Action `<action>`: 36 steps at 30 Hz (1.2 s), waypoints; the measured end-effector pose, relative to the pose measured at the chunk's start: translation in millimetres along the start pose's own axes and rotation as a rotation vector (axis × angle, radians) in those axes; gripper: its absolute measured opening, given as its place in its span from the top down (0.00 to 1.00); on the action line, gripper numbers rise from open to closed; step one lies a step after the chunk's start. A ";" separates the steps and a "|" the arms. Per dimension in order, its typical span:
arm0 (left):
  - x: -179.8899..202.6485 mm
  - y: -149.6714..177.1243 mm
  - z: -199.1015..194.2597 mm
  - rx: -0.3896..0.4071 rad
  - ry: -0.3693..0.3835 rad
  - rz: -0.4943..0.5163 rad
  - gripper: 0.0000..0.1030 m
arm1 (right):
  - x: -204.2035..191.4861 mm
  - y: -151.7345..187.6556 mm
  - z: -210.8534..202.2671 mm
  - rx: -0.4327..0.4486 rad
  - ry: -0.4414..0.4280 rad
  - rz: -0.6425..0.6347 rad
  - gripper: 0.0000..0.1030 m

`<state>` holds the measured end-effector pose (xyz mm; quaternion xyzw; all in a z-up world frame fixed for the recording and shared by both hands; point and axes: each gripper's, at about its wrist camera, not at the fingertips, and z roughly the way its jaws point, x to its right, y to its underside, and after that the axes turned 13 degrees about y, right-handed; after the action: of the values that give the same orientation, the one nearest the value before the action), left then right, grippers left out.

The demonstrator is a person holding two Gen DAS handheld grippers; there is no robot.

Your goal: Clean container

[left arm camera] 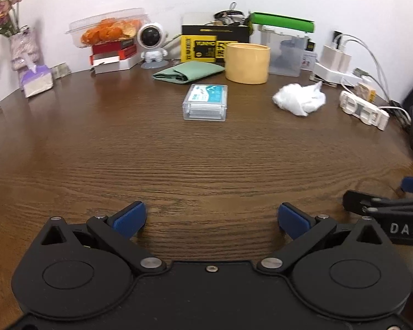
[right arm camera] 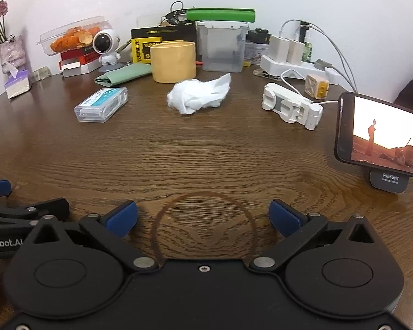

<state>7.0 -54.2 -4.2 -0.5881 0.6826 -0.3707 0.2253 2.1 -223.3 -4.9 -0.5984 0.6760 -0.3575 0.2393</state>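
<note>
Task looks unstarted. Left gripper (left arm camera: 212, 220) and right gripper (right arm camera: 203, 217) both spread wide, holding nothing, low over the wooden table (right arm camera: 206, 151). Yellow container (right arm camera: 173, 62) stands upright at the back; crumpled tissue (right arm camera: 199, 95) lies just before it, untouched. Wiping still to do.

— What's under my tongs?

— The table (right arm camera: 206, 159): dark wood grain, a soft sheen, with a dull ring stain (right arm camera: 203, 225) between my right gripper's (right arm camera: 203, 218) blue pads.

— And ahead?

— A matt yellow pot (right arm camera: 173, 62), smooth. Just before it, crumpled white tissue (right arm camera: 198, 96). Left of that, a clear glossy plastic box (right arm camera: 102, 105); behind it, folded green cloth (right arm camera: 124, 75).

— My tongs themselves?

— Matt black plastic, metal rivets (left arm camera: 150, 262).
</note>
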 end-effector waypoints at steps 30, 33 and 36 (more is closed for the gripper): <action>1.1 -2.7 3.8 0.002 -0.029 -0.016 0.00 | 4.4 -0.4 2.2 0.002 -0.021 -0.016 0.00; 0.9 -2.6 3.7 0.002 -0.029 -0.017 0.00 | 4.1 -0.2 1.8 0.003 -0.021 -0.017 0.00; 1.0 -2.7 3.6 0.003 -0.031 -0.020 0.00 | 3.7 -0.3 1.8 0.003 -0.020 -0.018 0.00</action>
<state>11.2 -56.1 -4.2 -0.6004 0.6724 -0.3647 0.2331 3.0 -227.3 -5.4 -0.6076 0.6675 -0.3546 0.2439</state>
